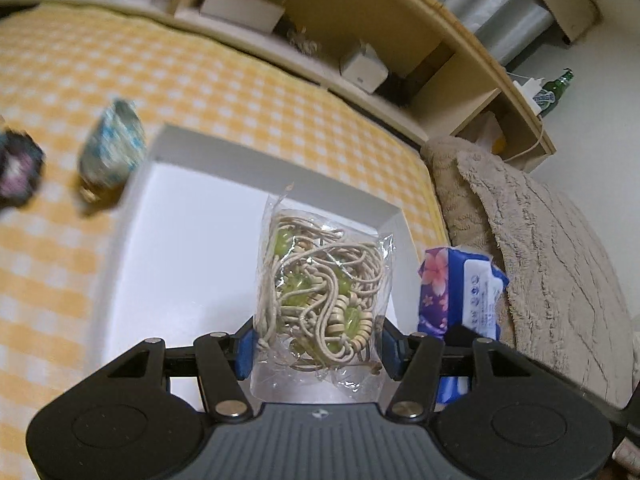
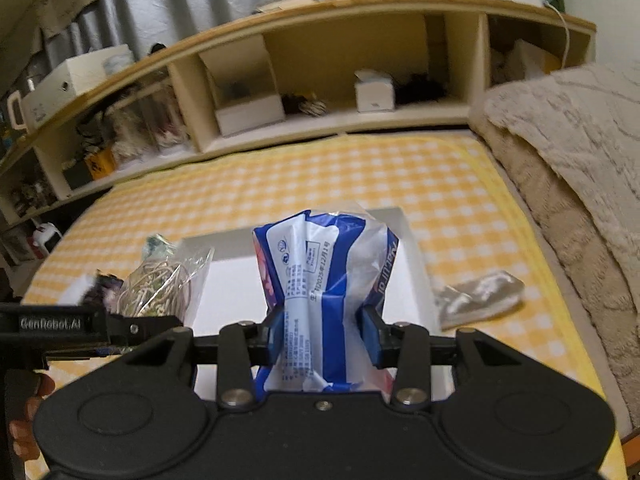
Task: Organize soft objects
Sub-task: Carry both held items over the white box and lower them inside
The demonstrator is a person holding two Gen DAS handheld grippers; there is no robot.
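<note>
Packets (image 1: 320, 280) between claw (image 1: 316, 346) fingers.

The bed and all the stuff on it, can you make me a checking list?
Surface: yellow checked bedspread with a white tray on it.
Job's things: clear bag of cord and beads; blue tissue pack; both held above the tray.
Clutter: blurred blue-white roll, dark knitted piece, grey pouch.
Grippers: left gripper shut on the bag; right gripper shut on the pack.
Cables: white cable by the shelf.
Surroundings: wooden headboard shelf, beige blanket, green bottle.
</note>
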